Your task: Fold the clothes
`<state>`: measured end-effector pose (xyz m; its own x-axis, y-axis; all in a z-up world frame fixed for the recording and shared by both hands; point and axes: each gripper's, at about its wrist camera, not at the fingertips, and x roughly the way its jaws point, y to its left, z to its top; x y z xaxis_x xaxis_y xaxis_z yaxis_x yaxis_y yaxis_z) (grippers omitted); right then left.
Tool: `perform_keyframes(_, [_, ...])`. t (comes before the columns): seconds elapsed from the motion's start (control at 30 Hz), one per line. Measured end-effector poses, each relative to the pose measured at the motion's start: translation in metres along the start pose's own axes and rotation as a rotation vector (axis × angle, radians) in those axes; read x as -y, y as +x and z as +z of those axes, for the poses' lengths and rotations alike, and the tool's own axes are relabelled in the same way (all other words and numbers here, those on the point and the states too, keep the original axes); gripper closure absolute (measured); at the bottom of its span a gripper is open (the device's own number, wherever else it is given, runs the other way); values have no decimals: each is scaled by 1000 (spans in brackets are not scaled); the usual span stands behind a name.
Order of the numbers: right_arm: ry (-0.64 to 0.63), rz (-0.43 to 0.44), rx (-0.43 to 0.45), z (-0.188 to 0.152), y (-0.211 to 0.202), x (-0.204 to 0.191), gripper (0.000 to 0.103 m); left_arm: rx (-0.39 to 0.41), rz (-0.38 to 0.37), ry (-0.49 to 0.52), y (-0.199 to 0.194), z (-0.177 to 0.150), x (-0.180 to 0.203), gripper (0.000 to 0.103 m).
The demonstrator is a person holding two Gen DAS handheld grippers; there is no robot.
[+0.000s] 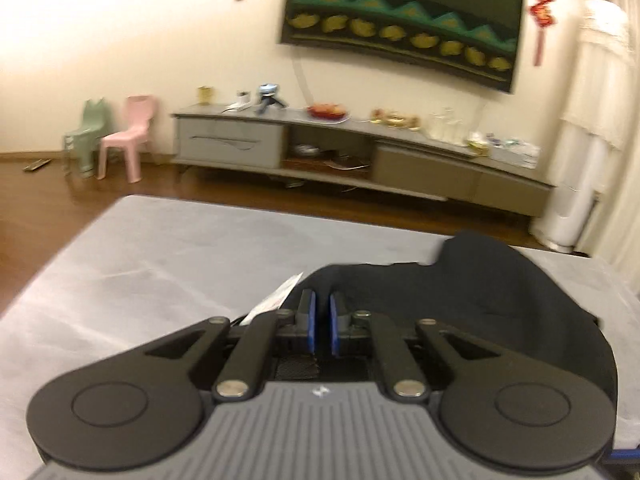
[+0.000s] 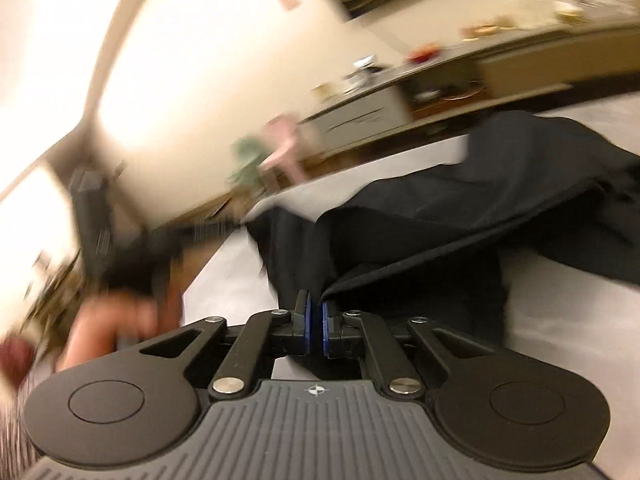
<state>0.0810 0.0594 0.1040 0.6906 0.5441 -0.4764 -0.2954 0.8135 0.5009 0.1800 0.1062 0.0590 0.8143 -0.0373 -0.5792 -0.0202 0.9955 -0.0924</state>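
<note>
A black garment (image 1: 500, 292) lies on the grey table (image 1: 160, 264), with a white tag (image 1: 280, 296) at its near edge. My left gripper (image 1: 322, 308) is shut on the garment's edge next to the tag, just above the table. In the right wrist view the same black garment (image 2: 460, 216) stretches away over the table (image 2: 560, 304), partly lifted and folded over itself. My right gripper (image 2: 315, 309) is shut on a corner of the garment. The right wrist view is tilted and blurred.
A long grey TV cabinet (image 1: 360, 152) with small items stands against the far wall under a dark wall hanging (image 1: 400, 24). A pink chair (image 1: 128, 136) and a green chair (image 1: 86, 136) stand at the left. A white appliance (image 1: 572, 216) stands at the right.
</note>
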Motion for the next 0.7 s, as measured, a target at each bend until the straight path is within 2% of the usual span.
perform_keyframes(0.03, [-4, -74, 12, 6, 1, 15, 43, -26, 15, -9, 3, -8, -10, 85])
perform_keyframes(0.07, [-7, -147, 25, 12, 1, 31, 18, -63, 4, -31, 6, -21, -17, 74])
perform_keyframes(0.1, [-11, -221, 37, 19, 2, 46, 13, -104, -19, -59, 9, -36, -22, 63])
perform_keyframes(0.13, [-14, -294, 50, 25, 3, 61, 11, -148, -56, -86, 12, -48, -23, 59])
perform_keyframes(0.17, [-18, -368, 62, 31, 3, 76, 11, -171, -98, -67, 12, -56, -15, 55])
perform_keyframes(0.23, [-25, -515, 87, 43, 5, 107, 11, -192, -183, 11, 10, -69, 10, 35])
perform_keyframes(0.27, [-29, -589, 99, 50, 5, 122, 11, -182, -200, 68, 8, -74, 23, 18])
perform_keyframes(0.3, [-38, -641, 89, 54, 13, 140, 11, -161, -205, 133, 6, -80, 36, 12])
perform_keyframes(0.43, [-133, -793, 40, 62, 45, 193, 11, -137, -263, 335, 5, -96, 69, 10])
perform_keyframes(0.47, [-141, -790, 26, 63, 51, 203, 11, -141, -255, 368, 9, -101, 72, 10])
perform_keyframes(0.5, [-142, -777, 12, 64, 56, 213, 14, -146, -235, 398, 13, -106, 73, 16])
perform_keyframes(0.53, [-144, -763, -2, 65, 61, 222, 32, -159, -221, 420, 22, -109, 76, 26])
perform_keyframes(0.57, [-129, -744, -3, 68, 62, 227, 62, -178, -215, 430, 31, -110, 76, 58])
perform_keyframes(0.6, [-109, -723, 1, 73, 62, 230, 80, -181, -203, 420, 36, -107, 71, 87])
perform_keyframes(0.63, [-88, -702, 5, 77, 62, 234, 103, -176, -187, 403, 40, -102, 65, 97])
perform_keyframes(0.7, [-103, -672, 84, 92, 50, 215, 103, -136, -157, 350, 44, -86, 49, 97])
